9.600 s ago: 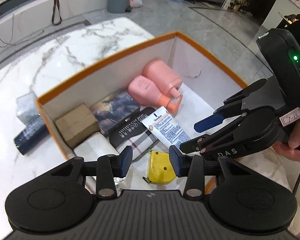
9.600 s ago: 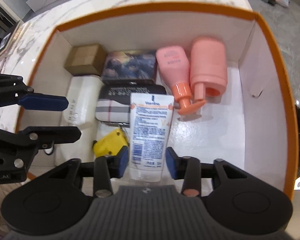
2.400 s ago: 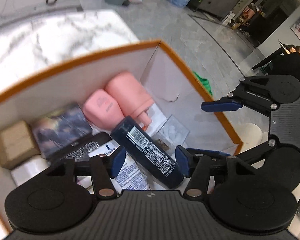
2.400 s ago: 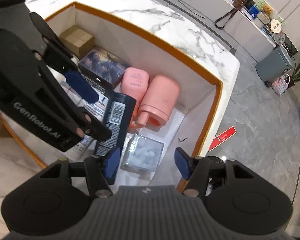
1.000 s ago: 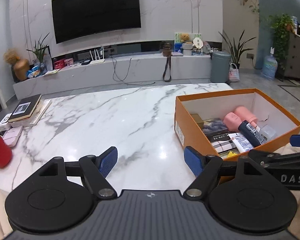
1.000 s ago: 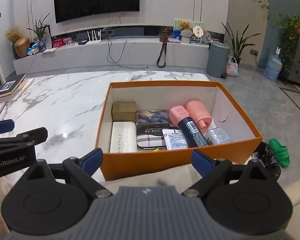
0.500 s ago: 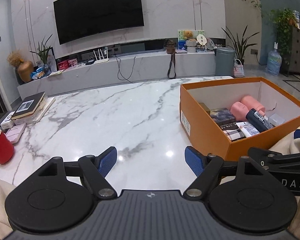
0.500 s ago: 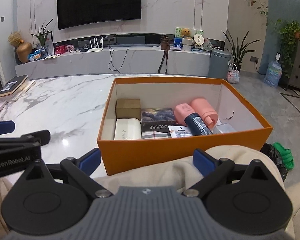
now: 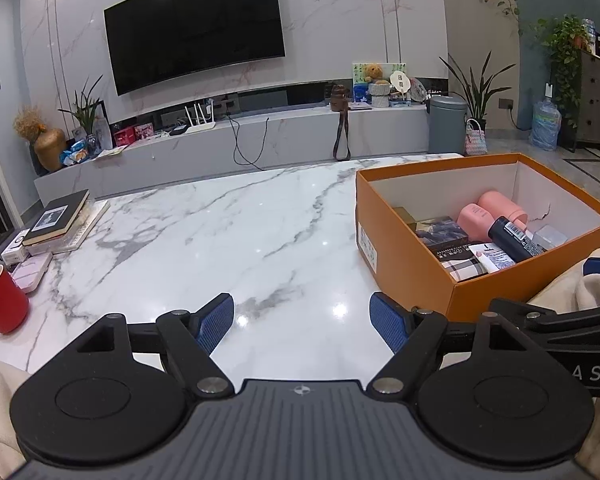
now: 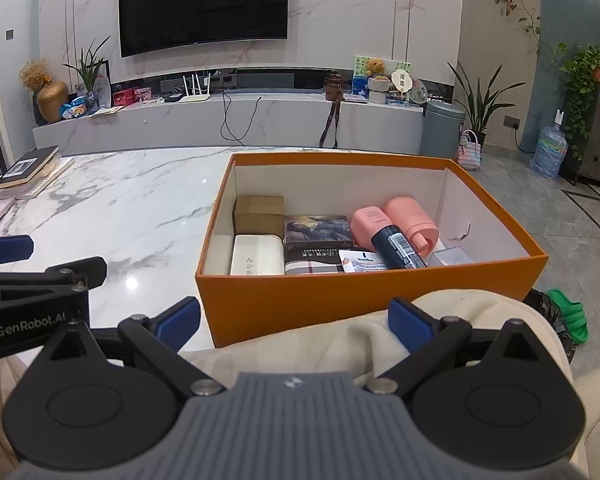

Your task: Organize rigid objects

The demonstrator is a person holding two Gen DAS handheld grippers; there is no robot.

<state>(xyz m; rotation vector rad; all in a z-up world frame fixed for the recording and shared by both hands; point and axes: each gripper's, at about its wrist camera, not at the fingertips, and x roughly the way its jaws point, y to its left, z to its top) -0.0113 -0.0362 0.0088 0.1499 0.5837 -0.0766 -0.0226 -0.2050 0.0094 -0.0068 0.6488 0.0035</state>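
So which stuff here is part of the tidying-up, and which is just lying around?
Part of the tidying:
- orange box
- dark spray can
- two pink bottles
- white case
- brown carton

Just lying around:
- red cup
- stack of books
- TV
- green slipper

1 orange box (image 10: 340, 304), 2 pink bottles (image 10: 370, 220), 1 navy bottle (image 10: 396, 246), 1 red cup (image 9: 2, 300).

Both grippers have pulled back out of the orange box (image 10: 364, 308) and now hang wide and empty near the table's front edge. The dark navy bottle (image 10: 396, 246) and the clear plastic case (image 10: 452, 257), earlier outside on the marble, now lie inside, the bottle propped against the 2 pink bottles (image 10: 392, 220)
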